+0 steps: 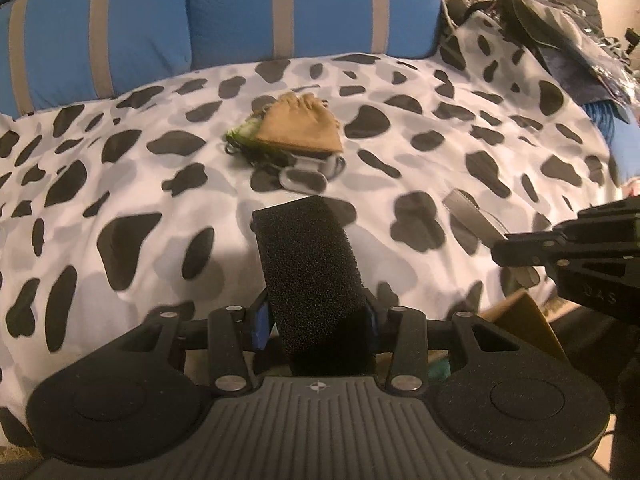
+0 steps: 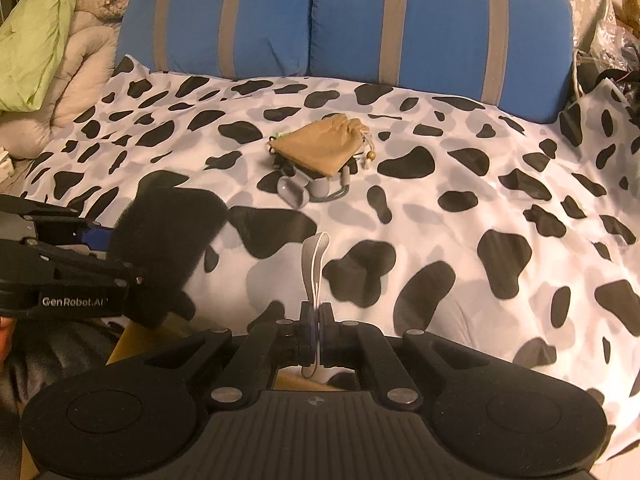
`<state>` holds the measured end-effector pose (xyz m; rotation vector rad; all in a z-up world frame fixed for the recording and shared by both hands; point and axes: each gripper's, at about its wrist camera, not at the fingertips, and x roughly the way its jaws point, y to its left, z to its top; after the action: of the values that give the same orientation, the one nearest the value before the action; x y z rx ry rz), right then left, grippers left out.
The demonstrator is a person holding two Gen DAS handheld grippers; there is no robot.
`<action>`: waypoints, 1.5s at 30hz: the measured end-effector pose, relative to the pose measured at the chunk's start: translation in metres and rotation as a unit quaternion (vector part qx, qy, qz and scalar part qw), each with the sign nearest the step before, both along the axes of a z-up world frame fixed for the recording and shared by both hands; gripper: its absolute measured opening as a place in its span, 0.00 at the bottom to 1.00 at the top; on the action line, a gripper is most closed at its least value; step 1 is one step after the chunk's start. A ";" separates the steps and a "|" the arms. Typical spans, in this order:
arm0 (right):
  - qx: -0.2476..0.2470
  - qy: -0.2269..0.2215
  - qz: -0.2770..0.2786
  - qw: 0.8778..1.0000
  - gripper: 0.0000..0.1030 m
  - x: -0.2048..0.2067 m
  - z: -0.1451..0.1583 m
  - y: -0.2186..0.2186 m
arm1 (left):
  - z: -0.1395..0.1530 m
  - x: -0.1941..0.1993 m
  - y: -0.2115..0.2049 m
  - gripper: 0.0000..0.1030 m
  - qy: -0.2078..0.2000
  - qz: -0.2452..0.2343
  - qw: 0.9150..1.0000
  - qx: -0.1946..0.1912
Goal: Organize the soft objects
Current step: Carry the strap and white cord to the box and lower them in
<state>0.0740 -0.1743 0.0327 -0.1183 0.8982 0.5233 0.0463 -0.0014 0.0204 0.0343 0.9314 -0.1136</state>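
My left gripper point(image 1: 316, 320) is shut on a black foam block point(image 1: 310, 268) that stands up above the near edge of the bed; the block also shows at the left of the right wrist view point(image 2: 168, 236). My right gripper point(image 2: 316, 330) is shut on a thin grey-white flat piece point(image 2: 314, 260), which also shows at the right of the left wrist view point(image 1: 470, 216). A tan drawstring pouch point(image 2: 320, 148) lies mid-bed on top of a grey strap item point(image 2: 298, 194) and something green point(image 1: 244, 132). The pouch also shows in the left wrist view point(image 1: 300, 128).
The bed has a white cover with black and grey spots point(image 2: 480, 200). Two blue pillows with grey stripes point(image 2: 400, 20) stand at the head. Beige and green bedding point(image 2: 48, 40) is piled at left. Dark clutter point(image 1: 540, 12) lies at right. A cardboard box edge point(image 1: 524, 320) is below the grippers.
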 end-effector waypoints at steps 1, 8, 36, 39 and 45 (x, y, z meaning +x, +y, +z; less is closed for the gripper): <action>0.002 0.002 0.002 1.000 0.04 -0.003 0.001 0.000 | 0.000 -0.004 -0.001 0.41 0.002 -0.001 1.000 -0.002; 0.000 0.025 0.010 1.000 0.04 -0.025 0.000 0.002 | 0.000 -0.026 -0.004 0.41 0.023 -0.008 0.999 -0.025; -0.045 0.121 0.064 0.990 0.74 -0.056 -0.025 0.024 | -0.015 -0.055 -0.003 0.47 0.133 0.023 0.990 -0.051; -0.042 0.112 0.060 0.991 0.94 -0.055 -0.022 0.023 | -0.015 -0.052 0.003 0.49 0.134 0.044 0.988 -0.056; -0.055 0.113 0.043 0.991 1.00 -0.050 -0.024 0.020 | -0.012 -0.050 0.005 0.57 0.127 0.052 0.989 -0.057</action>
<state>0.0237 -0.1541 0.0087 -0.2017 1.1477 0.5747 -0.0036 0.0037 0.0082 -0.1363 1.1773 -0.0753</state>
